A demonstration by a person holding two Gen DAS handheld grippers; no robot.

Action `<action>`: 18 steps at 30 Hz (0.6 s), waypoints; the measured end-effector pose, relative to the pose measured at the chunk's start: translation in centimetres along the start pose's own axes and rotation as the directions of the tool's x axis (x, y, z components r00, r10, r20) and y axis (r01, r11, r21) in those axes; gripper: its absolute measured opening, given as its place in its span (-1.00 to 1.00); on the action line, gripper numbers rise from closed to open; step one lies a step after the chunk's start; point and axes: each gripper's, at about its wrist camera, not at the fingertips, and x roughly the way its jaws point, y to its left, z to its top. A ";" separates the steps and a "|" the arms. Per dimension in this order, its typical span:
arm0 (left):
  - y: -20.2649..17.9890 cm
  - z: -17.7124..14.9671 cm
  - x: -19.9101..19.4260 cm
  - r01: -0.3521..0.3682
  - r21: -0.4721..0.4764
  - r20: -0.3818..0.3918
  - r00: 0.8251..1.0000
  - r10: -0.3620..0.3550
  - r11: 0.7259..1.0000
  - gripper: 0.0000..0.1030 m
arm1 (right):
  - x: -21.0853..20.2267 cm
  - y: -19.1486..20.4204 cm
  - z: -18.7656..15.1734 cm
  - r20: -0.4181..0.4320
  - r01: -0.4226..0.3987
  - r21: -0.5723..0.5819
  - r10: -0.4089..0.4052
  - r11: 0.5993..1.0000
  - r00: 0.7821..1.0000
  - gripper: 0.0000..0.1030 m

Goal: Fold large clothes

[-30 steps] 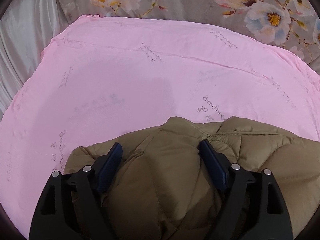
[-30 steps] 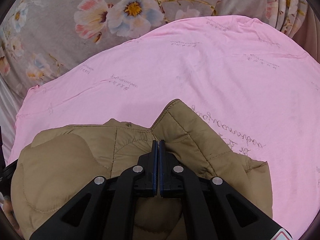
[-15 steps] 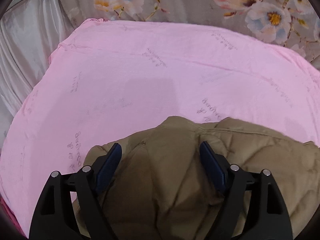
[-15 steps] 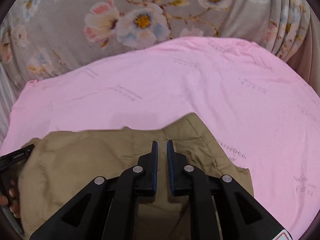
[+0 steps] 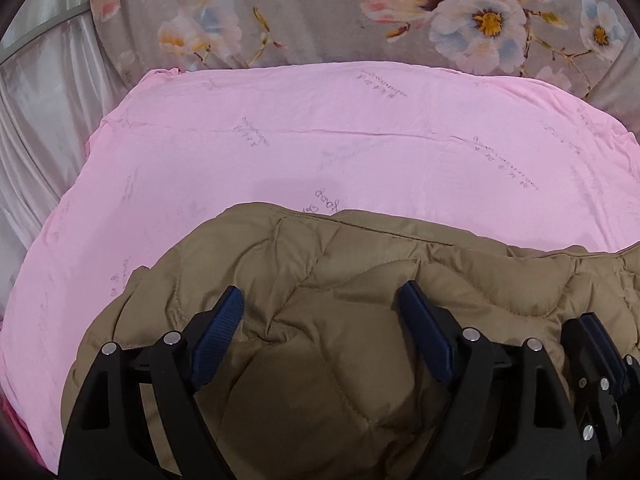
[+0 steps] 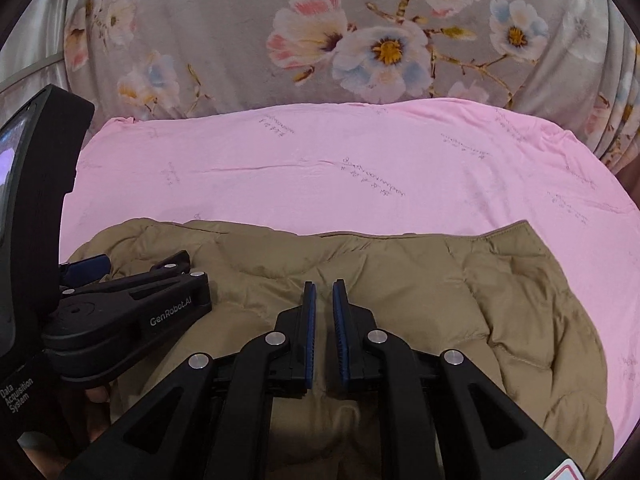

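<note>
A pink sheet (image 5: 360, 152) printed with faint cursive lettering covers the flat surface and fills most of both views; a shallow crease runs across it. Behind the sheet's far edge hangs a grey floral curtain (image 6: 360, 40) with large pink, white and blue blossoms on thin brown twigs. To the left of the sheet, a pale, shiny satin drape (image 5: 36, 92) falls in soft folds, crossed by a thin light band near its top. The light is even and dim, without hard shadows.
</note>
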 end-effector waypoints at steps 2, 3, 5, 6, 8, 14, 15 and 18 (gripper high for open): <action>-0.3 -0.2 0.4 -0.011 0.004 0.008 1.000 0.011 1.000 0.57 | 0.7 -0.1 -0.3 -0.013 -0.002 0.009 0.002 1.000 1.000 -0.80; -0.5 -0.5 0.5 -0.015 0.004 0.012 1.000 0.015 1.000 0.58 | 1.1 0.0 -0.5 -0.018 0.001 0.008 -0.001 1.000 1.000 -0.80; -0.8 -0.7 0.8 -0.028 0.010 0.020 0.999 0.027 1.000 0.61 | 1.5 0.4 -0.8 -0.025 0.014 -0.001 -0.014 1.000 1.000 -0.80; -1.0 -0.8 0.9 -0.035 0.015 0.023 0.999 0.034 0.999 0.61 | 1.7 0.6 -1.0 -0.030 0.021 -0.006 -0.021 1.000 0.999 -0.80; -1.2 -1.0 1.1 -0.047 0.026 0.030 0.998 0.046 0.999 0.62 | 2.2 0.7 -1.0 -0.038 0.028 -0.011 -0.029 1.000 0.999 -0.80; -1.7 -1.3 1.5 -0.067 0.039 0.041 0.997 0.066 0.997 0.63 | 3.0 0.9 -1.2 -0.051 0.041 -0.017 -0.042 0.999 0.998 -0.80; -1.7 -1.3 1.5 -0.070 0.040 0.042 0.997 0.068 0.997 0.63 | 3.1 0.9 -1.2 -0.053 0.045 -0.019 -0.046 0.999 0.998 -0.80; -1.7 -1.3 1.6 -0.068 0.037 0.040 0.997 0.066 0.997 0.63 | 3.3 1.0 -1.4 -0.055 0.048 -0.020 -0.049 0.999 0.997 -0.80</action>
